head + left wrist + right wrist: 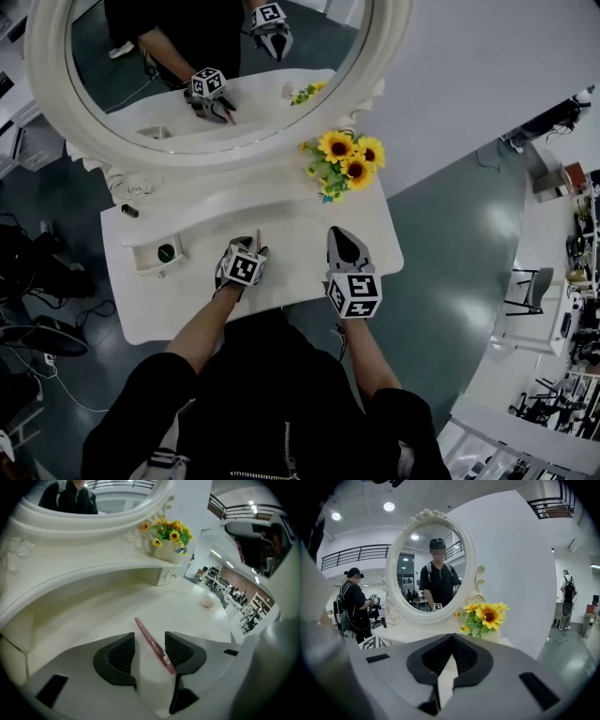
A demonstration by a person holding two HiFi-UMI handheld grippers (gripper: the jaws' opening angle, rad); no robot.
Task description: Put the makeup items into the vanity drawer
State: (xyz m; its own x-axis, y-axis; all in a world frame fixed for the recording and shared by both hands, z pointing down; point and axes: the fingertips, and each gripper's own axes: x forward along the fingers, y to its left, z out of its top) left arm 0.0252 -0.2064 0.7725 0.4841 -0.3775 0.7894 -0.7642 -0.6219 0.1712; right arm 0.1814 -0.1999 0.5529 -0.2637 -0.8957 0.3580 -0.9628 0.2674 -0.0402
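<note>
A thin pink makeup pencil (152, 644) lies on the white vanity top (300, 220), running away from me between the jaws of my left gripper (149, 637). Those jaws stand wide apart, and the pencil's near end rests close against the right pad (178, 649). In the head view the left gripper (251, 246) sits low over the table's middle, with the pencil's tip (258, 236) poking out ahead. My right gripper (345, 242) hovers beside it to the right, shut with nothing in it (451, 638). The small drawer (139, 258) stands open at the left, holding a round green item (166, 252).
A big oval mirror (216, 75) rises behind the curved shelf. A pot of sunflowers (345, 159) stands at the shelf's right end, and a small dark item (129, 211) lies at its left end. A small pale round thing (207, 603) sits on the table towards the right.
</note>
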